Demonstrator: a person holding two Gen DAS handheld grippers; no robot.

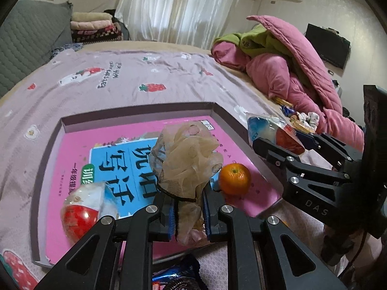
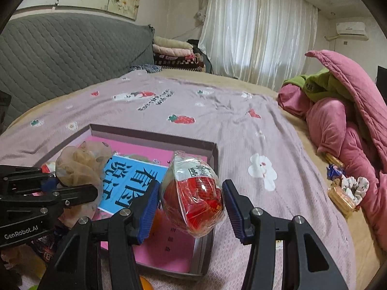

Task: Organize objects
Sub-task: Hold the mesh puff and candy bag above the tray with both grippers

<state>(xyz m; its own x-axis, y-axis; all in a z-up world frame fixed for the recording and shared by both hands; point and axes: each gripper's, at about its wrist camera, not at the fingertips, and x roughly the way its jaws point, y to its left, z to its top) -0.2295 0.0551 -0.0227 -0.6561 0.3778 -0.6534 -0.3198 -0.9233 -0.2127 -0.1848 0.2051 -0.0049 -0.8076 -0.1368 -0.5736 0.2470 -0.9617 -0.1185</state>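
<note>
Tray (image 1: pixel 135 111) on the bed (image 1: pixel 121 72) is where the loose things are being gathered, and it already holds a pink book (image 1: pixel 79 154), an orange (image 1: pixel 234 178) and a wrapped red-and-white snack (image 1: pixel 79 212). The left gripper (image 1: pixel 187 213) is clamped tight on the gathered neck of a beige mesh bath puff (image 1: pixel 186 154), which stands up above the book inside the tray. The right gripper (image 2: pixel 191 200) grips a second wrapped red snack (image 2: pixel 193 193) between its blue pads (image 2: pixel 150 207), over the tray's near right corner. By my reading, the step in hand is delivery: both items are carried and hang over the tray, not yet set down.

The next move, I judge, calls for lowering each load onto a bare patch of the book, clear of the orange, then letting go. The puff is soft and should settle where it drops. The round snack could roll, so it wants placing low and away from the tray wall (image 2: pixel 212 149). More oddments (image 2: pixel 346 191) lie by the pink quilt (image 2: pixel 338 125), well apart from the tray, probably still to be collected.
</note>
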